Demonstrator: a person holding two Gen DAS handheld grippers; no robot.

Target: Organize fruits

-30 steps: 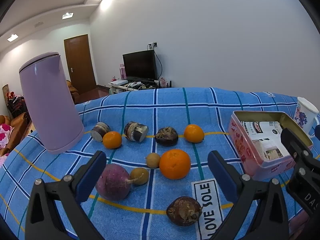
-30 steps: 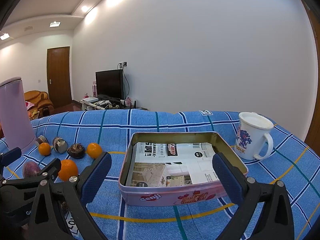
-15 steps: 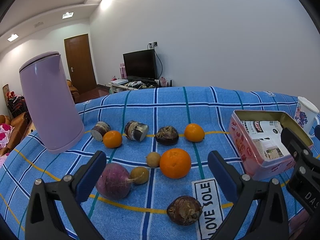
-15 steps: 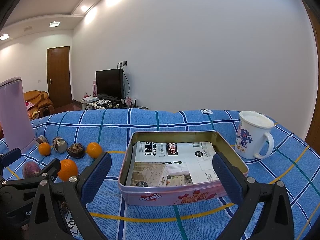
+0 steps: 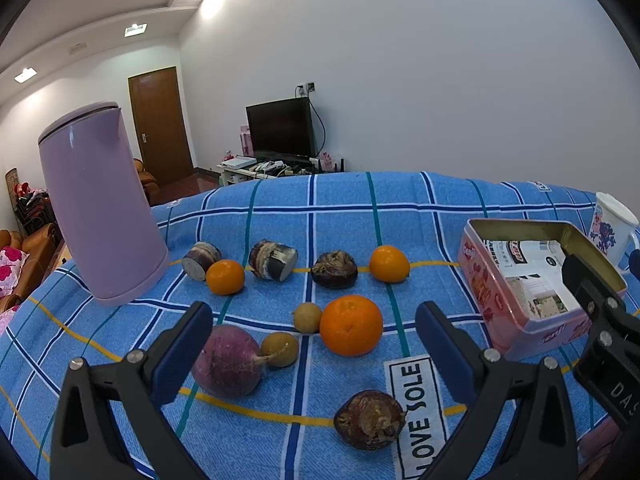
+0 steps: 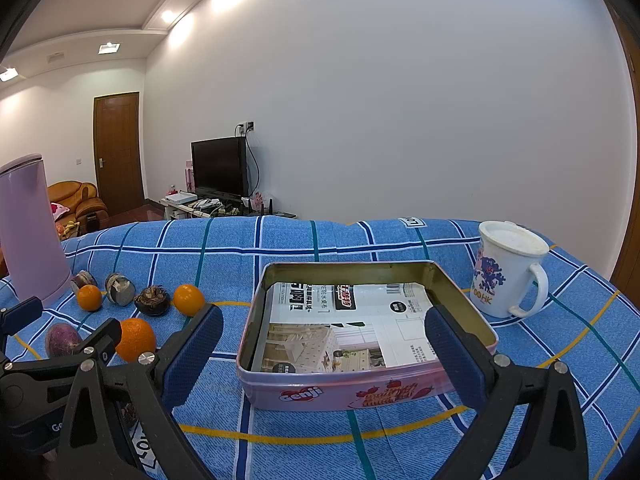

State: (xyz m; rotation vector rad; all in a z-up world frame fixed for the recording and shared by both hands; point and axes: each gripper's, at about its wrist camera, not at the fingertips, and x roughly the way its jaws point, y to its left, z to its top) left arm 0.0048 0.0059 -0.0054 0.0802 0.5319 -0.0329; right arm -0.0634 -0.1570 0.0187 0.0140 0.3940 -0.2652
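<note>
Nothing on the blue checked cloth [image 5: 400, 208] has shifted since the earlier frames; both grippers hold the same hover.

Left gripper [image 5: 314, 334]: black frame, blue pads, jaws spread wide, nothing between them, above the fruit group.
Right gripper [image 6: 324, 338]: same build, jaws spread, empty, facing the tin.
Large round orange [image 5: 351, 325]: mid-cloth, touching a small tan round fruit [image 5: 307, 317].
Second tan fruit [image 5: 279, 349]: against the purple round radish [image 5: 227, 361].
Two small oranges [image 5: 225, 277] [image 5: 389, 263]: in the far row, near a dark brown water chestnut [image 5: 334, 269].
Another dark brown chestnut [image 5: 370, 419]: nearest, beside a "LOVE SOLE" label.
Pink rectangular metal tin [image 6: 360, 394]: open, paper-lined, holding no fruit.
White printed mug [image 6: 505, 269]: right of the tin.
Lilac kettle [image 5: 98, 204]: far left.
</note>
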